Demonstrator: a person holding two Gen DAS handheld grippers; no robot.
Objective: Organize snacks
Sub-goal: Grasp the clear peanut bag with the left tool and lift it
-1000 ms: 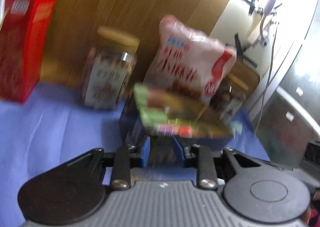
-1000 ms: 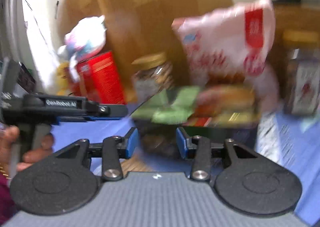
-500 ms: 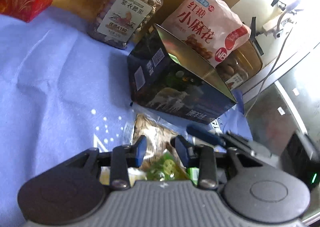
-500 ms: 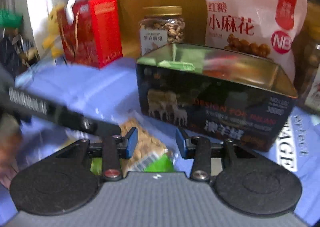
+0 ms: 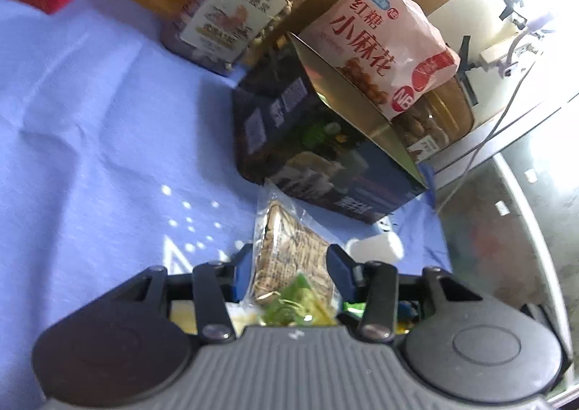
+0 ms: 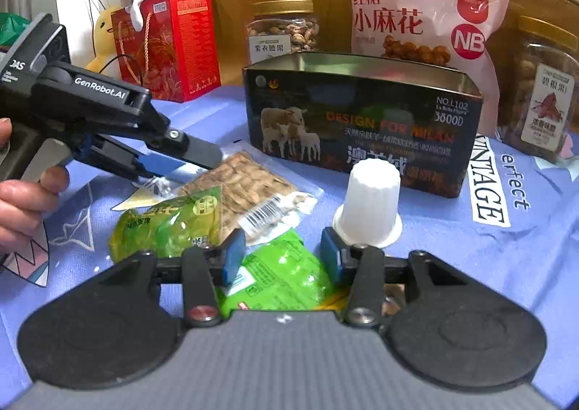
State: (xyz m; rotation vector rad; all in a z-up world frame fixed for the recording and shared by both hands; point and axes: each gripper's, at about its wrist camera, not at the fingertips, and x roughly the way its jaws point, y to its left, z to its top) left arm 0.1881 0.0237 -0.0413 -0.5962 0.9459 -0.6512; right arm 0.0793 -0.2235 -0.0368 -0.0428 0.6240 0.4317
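I see my left gripper (image 5: 291,267) low in the frame with its fingers apart on either side of the clear vacuum packet of brown nuts (image 5: 289,250); they have just been opening, and the packet lies flat on the blue cloth surface (image 5: 90,156) between them, not pinched. A second ago this view was blurred and a green packet was in the fingers; now the gripper sits lower over the loose snacks.

My right gripper (image 6: 281,257) is at lower centre of its view, fingers apart and recently widening, with the bright green foil packet (image 6: 282,276) lying under and between them; I cannot tell whether the pads touch it. A second green packet (image 6: 170,225) lies to the left, overlapping the nut packet. The white plastic cup (image 6: 372,193) stands upside down just right of the fingers.

The dark open tin with sheep printed on it (image 6: 362,120) sits at centre behind the snacks, steadier and nearer than half a second ago.
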